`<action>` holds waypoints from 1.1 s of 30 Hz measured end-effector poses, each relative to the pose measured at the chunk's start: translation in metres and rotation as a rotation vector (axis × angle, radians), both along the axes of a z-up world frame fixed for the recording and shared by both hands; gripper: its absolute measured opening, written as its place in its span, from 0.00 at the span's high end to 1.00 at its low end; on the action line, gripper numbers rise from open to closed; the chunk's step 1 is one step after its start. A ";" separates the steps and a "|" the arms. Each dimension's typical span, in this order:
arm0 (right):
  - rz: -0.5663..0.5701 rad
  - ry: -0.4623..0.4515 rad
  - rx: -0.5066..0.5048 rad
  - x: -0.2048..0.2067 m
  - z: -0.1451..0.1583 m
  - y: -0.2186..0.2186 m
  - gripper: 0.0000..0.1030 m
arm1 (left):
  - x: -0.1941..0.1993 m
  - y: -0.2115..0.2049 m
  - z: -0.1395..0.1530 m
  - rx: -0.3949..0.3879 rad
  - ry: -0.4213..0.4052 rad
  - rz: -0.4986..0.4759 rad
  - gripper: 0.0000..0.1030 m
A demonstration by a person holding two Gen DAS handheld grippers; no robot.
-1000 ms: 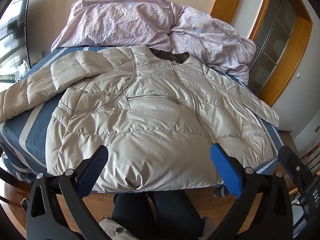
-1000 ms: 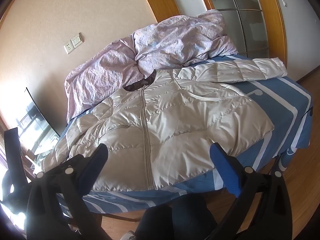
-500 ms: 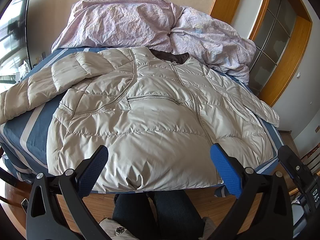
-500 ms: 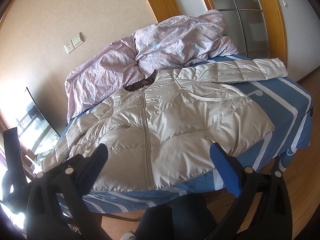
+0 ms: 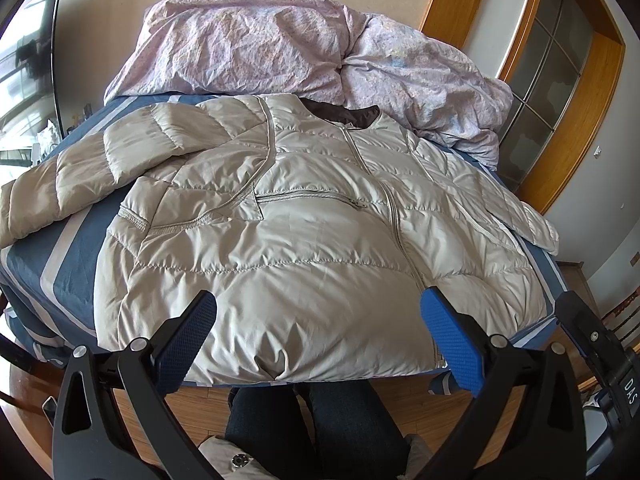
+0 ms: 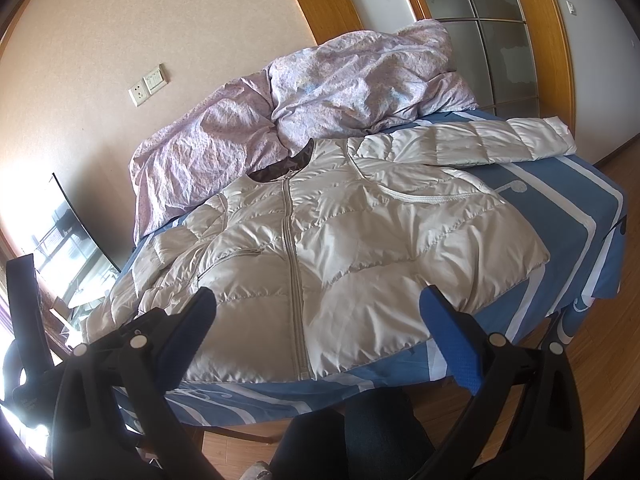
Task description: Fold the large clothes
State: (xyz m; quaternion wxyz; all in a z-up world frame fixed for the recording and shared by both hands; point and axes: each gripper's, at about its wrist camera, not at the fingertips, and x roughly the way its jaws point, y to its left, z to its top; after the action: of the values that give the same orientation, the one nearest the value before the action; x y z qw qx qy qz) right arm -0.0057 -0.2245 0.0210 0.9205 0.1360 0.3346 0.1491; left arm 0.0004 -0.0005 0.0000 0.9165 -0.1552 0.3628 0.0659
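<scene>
Hovering at the bed's point(image 5: 60, 256) near edge, my left claw point(image 5: 318, 338) and right claw point(image 6: 318, 334) both gape wide, empty. One puffy quilted beige jacket point(image 5: 304, 248) lies zipped, flat, two sleeves outspread; one crumpled lilac duvet point(image 5: 280, 48) behind.

A home bedroom: bed point(image 5: 60, 264) (striped blue sheet), rumpled duvet point(image 5: 280, 48), wooden door frame point(image 5: 576, 128).

left claw point(image 5: 318, 334) – black arms | blue pads | silver screws | dark trousers point(image 5: 316, 428)
</scene>
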 end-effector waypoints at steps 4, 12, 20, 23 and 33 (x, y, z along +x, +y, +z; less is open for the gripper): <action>0.001 0.000 0.000 0.000 0.000 0.000 0.02 | 0.000 0.000 0.000 0.000 -0.001 0.000 0.01; 0.000 0.001 -0.001 0.001 -0.001 0.000 0.02 | 0.000 0.000 0.000 -0.001 -0.001 -0.001 0.01; -0.001 0.002 -0.001 0.001 -0.001 0.000 0.02 | 0.000 0.000 0.000 0.000 -0.001 0.001 0.01; 0.000 0.003 -0.001 0.001 -0.002 0.000 0.02 | 0.000 0.000 0.000 -0.001 -0.001 0.000 0.01; 0.000 0.004 -0.002 0.002 -0.003 -0.001 0.02 | 0.000 0.000 0.000 -0.001 -0.001 0.000 0.01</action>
State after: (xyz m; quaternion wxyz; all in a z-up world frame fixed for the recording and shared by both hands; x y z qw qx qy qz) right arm -0.0039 -0.2253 0.0185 0.9199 0.1357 0.3366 0.1484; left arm 0.0001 -0.0004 0.0001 0.9167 -0.1556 0.3622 0.0656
